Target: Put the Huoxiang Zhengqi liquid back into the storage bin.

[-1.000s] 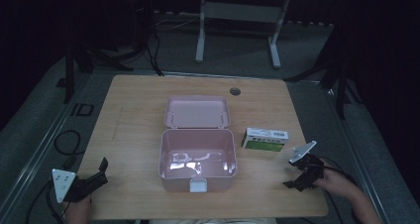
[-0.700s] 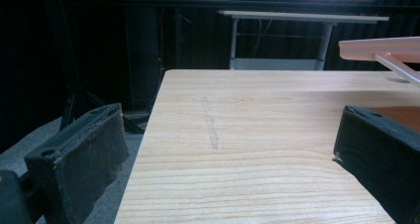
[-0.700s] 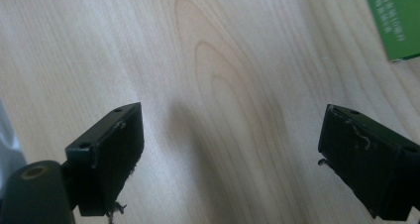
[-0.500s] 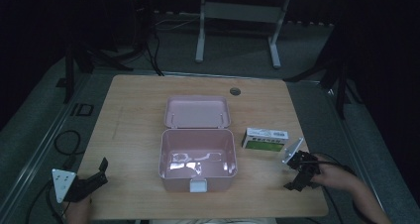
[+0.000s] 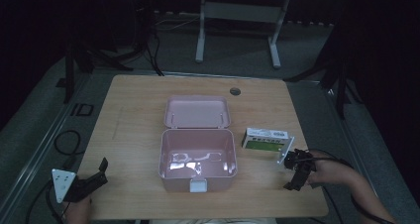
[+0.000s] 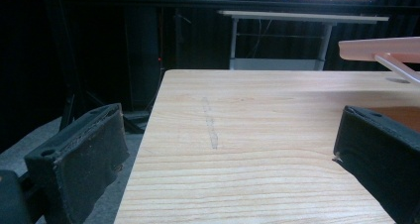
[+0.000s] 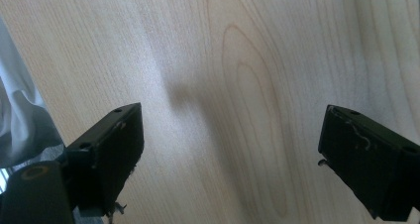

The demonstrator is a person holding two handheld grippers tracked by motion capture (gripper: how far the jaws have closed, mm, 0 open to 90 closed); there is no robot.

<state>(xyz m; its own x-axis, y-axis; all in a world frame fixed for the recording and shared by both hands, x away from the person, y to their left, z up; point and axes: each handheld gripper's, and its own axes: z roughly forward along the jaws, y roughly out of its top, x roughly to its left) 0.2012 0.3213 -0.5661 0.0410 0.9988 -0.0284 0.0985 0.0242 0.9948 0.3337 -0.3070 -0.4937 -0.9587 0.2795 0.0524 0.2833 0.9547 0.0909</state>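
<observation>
Print on the green-and-white carton [image 5: 265, 139], just beyond the right hand-held gripper [image 5: 296, 172], is too small to read. Ahead and right of the left hand-held gripper [image 6: 223, 154], the pink box's lid [image 6: 384, 48] is cut by the frame edge. A hand [image 5: 78, 211] leaves at the bottom.

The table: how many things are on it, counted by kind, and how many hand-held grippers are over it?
Pink storage box, lid open: 1
Small green and white carton: 1
Grippers, fingers apart: 2, the left gripper and the right gripper
Total: 4, all on or over the wooden table
</observation>
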